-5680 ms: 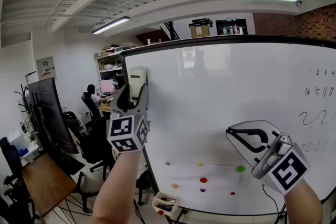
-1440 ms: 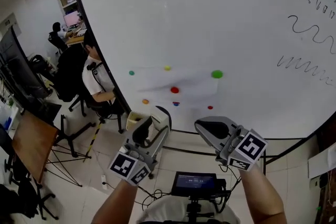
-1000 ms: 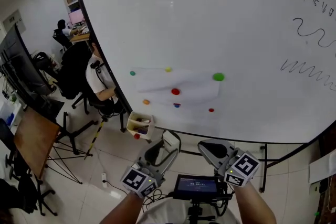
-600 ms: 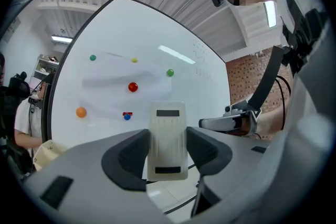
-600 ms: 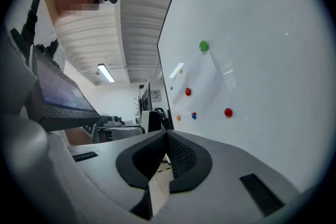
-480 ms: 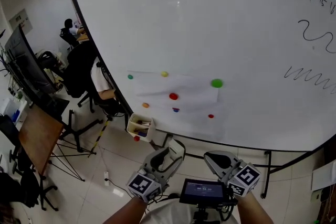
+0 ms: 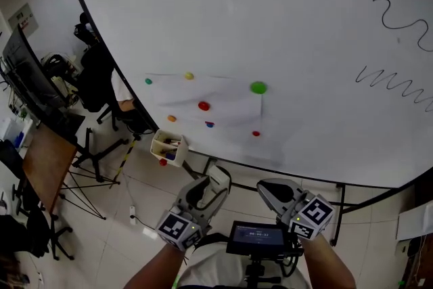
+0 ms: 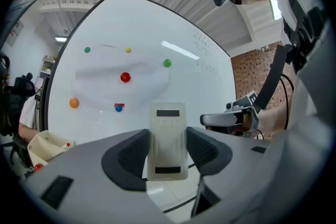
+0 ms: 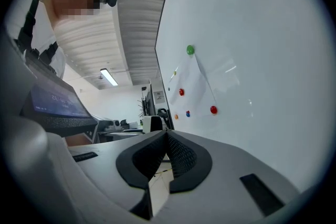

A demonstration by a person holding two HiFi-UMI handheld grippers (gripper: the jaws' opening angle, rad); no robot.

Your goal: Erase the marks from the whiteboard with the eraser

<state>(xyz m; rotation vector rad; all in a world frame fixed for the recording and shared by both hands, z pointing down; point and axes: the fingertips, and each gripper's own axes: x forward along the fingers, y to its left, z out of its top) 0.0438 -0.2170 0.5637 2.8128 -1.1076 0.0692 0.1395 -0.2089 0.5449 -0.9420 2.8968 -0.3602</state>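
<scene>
The left gripper [image 8: 168, 150] is clamped on the eraser [image 8: 167, 119], jaws wide, pads pressing its two sides. The right gripper [image 9: 167, 140] is empty, jaws together. Both sit below the whiteboard [image 7: 270, 24]; its marks [image 7: 400, 22] are far right.

Left gripper [image 7: 207, 187], right gripper [image 7: 273, 191]; both lower

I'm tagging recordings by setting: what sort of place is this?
Probably a shared office or lab workspace: a large whiteboard on a stand, an office chair beside it, and a wooden desk on the tiled floor.
</scene>
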